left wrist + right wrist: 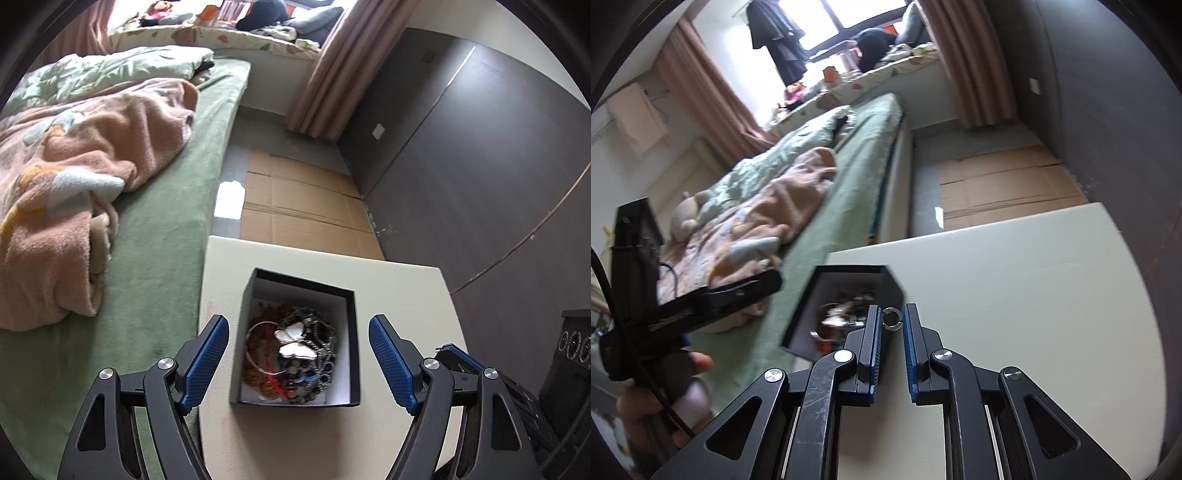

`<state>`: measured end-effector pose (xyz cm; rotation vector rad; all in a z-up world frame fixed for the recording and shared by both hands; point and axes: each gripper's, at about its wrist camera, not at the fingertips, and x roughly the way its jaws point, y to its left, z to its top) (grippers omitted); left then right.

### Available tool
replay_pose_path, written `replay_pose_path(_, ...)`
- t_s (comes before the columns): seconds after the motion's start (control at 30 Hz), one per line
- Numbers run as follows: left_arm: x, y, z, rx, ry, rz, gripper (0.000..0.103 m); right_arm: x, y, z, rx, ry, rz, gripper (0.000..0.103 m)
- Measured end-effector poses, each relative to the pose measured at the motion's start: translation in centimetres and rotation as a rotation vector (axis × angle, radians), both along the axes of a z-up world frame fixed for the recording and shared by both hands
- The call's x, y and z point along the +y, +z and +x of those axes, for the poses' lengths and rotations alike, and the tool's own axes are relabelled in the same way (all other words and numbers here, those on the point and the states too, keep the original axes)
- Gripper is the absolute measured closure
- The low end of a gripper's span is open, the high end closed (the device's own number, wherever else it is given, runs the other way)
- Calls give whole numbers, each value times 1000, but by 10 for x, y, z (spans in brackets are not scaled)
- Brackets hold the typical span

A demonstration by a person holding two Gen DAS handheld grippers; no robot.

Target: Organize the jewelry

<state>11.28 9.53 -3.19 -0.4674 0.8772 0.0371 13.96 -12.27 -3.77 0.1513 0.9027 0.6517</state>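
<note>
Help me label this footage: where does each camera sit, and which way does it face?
Left wrist: on the left tongs, looking down into the black square jewelry box on the cream table; both blue pads open.
Right wrist: on the right tongs, facing the bed, pinching a small silver ring beside the box; the person's left hand shows.
Shared: box, table, green bed.

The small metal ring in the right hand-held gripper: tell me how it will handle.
The ring looks thin, so probably very light. Smooth metal pinched only at its edges by the right hand-held gripper could slip or twist out. Being round, it would likely roll if dropped on the white table rather than into the box.
</note>
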Motion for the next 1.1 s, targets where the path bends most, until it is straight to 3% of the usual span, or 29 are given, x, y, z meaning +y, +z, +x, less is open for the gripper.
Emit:
replay_pose_path(0.43, 12, 0, -7, 6, 16, 18, 24, 51, -13, -3, 41, 97, 8, 88)
replay_pose_path(0.57, 9, 1, -9, -1, 21, 19, 24, 32, -15, 3, 71, 43, 24, 53)
replay_pose_path(0.77, -10, 5, -11, -15, -9, 36, 18, 2, -6, 0, 78, -3, 62, 49)
replay_pose_path(0.87, -24, 8, -15, -10, -26, 64, 15, -11, -1, -6, 66, -31, 47, 36)
replay_pose_path(1.03, -43, 18, -26, -39, -35, 109, 7, -32, 8, -16, 56, -84, 15, 32)
replay_pose_path(1.1, -50, 22, -33, -57, -11, 134, 3, -39, 11, -19, 52, -101, -1, 20)
